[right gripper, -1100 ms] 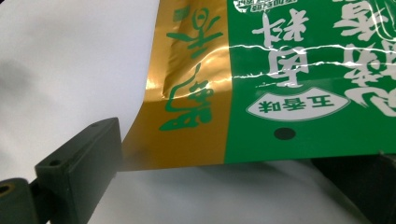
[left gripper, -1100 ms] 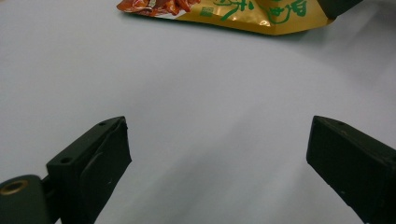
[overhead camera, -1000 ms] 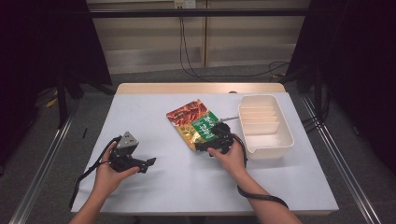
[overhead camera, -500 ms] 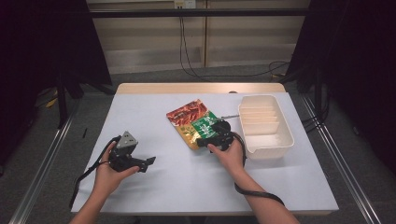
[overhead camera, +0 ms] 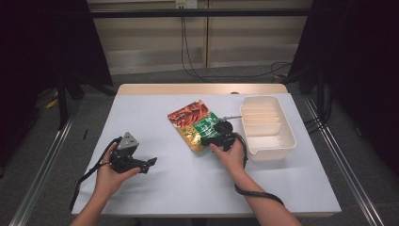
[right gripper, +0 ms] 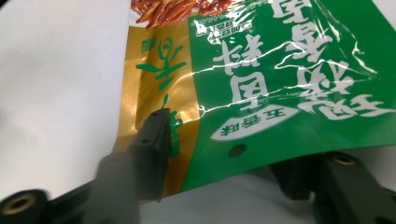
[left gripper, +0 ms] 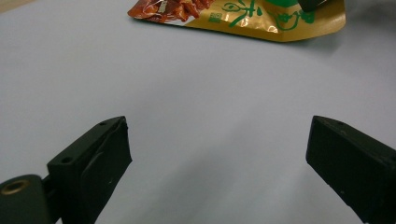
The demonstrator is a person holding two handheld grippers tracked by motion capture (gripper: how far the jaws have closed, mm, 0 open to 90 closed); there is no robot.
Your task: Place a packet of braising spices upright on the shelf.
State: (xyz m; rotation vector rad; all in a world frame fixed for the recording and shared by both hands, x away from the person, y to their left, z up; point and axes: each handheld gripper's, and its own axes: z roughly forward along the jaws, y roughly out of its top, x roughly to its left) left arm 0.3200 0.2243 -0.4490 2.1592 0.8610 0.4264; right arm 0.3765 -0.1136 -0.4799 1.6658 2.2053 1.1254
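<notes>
White compartment tray (overhead camera: 287, 141) on pale table (overhead camera: 155, 188), right side; cables (overhead camera: 193, 56) on floor behind.

The left gripper (left gripper: 219, 154) is hovering with its jaws standing wide apart over the pale table (left gripper: 187, 93). Well ahead of them, a snack packet (left gripper: 243, 16) is lying flat.

The right hand-held gripper (overhead camera: 217, 136) covers the near end of the snack bag (overhead camera: 194, 123), so in the high view you cannot tell if its jaws touch the bag. In the right gripper view the snack bag (right gripper: 261, 84) is cut off at the top and right edges, and its lower edge hides part of the right jaw. The left jaw there looks blurry. In the left gripper view the top edge cuts off most of the bag, and the bottom edge cuts off both jaws. The bag's small print is too tiny to read.
</notes>
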